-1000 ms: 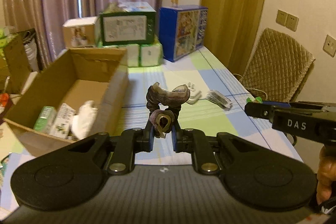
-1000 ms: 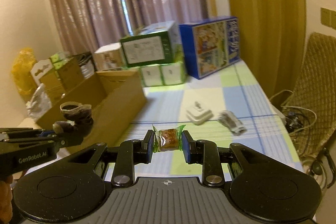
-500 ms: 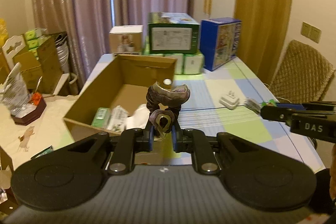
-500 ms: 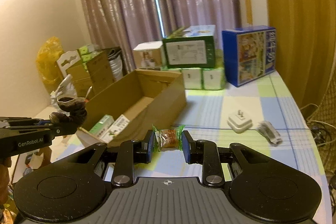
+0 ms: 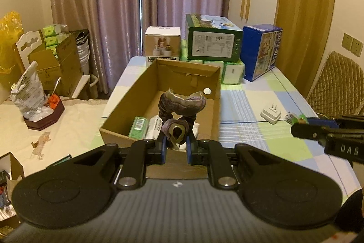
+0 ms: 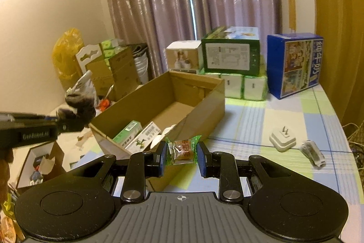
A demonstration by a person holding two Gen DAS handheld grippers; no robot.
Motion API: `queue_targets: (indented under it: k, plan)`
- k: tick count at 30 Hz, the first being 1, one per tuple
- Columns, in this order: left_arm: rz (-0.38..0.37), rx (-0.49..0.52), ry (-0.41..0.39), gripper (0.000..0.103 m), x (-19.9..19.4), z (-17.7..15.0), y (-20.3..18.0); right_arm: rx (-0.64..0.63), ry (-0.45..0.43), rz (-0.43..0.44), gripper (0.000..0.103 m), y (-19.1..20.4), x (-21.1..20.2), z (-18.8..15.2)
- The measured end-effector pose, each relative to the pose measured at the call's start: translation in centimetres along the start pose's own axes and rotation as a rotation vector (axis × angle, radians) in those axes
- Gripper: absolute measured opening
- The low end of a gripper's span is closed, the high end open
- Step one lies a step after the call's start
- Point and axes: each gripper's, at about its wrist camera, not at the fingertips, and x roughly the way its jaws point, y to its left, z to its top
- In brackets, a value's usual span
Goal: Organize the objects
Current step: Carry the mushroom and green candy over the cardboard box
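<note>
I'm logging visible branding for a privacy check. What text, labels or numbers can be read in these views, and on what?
"DAS": on the right gripper.
"GenRobot.AI": on the left gripper.
Large white Chinese characters on the blue box: too distorted to read.
Print on the snack packet, green box and small cartons: too small.

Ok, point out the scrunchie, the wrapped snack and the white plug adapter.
scrunchie [image 5: 182,104]: left wrist view, upper fabric loop.
wrapped snack [image 6: 182,150]: right wrist view, printed middle.
white plug adapter [image 6: 282,139]: right wrist view, top face.
</note>
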Motion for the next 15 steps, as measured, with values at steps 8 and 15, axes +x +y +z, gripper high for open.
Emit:
queue_targets:
  k: [8,15]
  plan:
    - [0.01,0.007,0.009,0.013,1.5,1.2,1.6,-0.034,0.024,0.035,0.025,1.3,2.4,0.7]
    - [0.006,0.022,0.029,0.013,3.3,1.9,2.7,-0.05,0.026,0.076,0.025,2.2,4.7,2.9]
